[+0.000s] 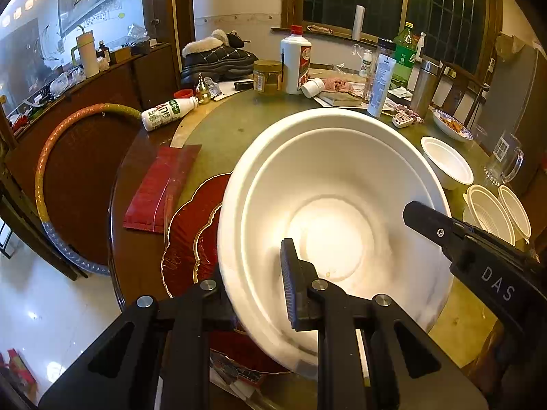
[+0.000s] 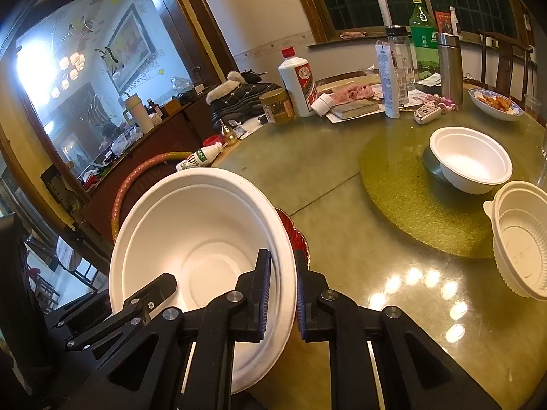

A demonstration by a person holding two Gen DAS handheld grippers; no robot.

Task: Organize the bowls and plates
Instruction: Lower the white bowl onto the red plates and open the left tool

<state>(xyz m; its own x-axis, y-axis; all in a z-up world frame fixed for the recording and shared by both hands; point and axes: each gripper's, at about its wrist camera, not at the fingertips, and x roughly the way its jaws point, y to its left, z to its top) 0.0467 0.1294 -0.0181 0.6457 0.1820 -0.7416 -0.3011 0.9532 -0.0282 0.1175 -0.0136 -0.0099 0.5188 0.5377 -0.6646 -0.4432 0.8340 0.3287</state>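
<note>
A large white foam bowl (image 1: 335, 205) is tilted and held above red gold-rimmed plates (image 1: 191, 235). My left gripper (image 1: 253, 294) is shut on its near rim, one finger inside and one outside. In the right wrist view my right gripper (image 2: 282, 297) is shut on the opposite rim of the same bowl (image 2: 201, 235). The right gripper also shows in the left wrist view (image 1: 478, 249). A smaller white foam bowl (image 2: 470, 159) stands on the yellow-green mat (image 2: 403, 191). White plastic bowls (image 2: 521, 235) are stacked at the right.
The round table (image 2: 324, 184) holds at the back a white liquor bottle (image 2: 299, 80), a jar (image 2: 277, 106), a tube (image 2: 388, 80), a green bottle (image 2: 424, 36), a steel flask (image 2: 449, 66) and a food dish (image 2: 495, 104). A glass mug (image 1: 504, 162) stands right. A red cloth (image 1: 160, 188) lies left.
</note>
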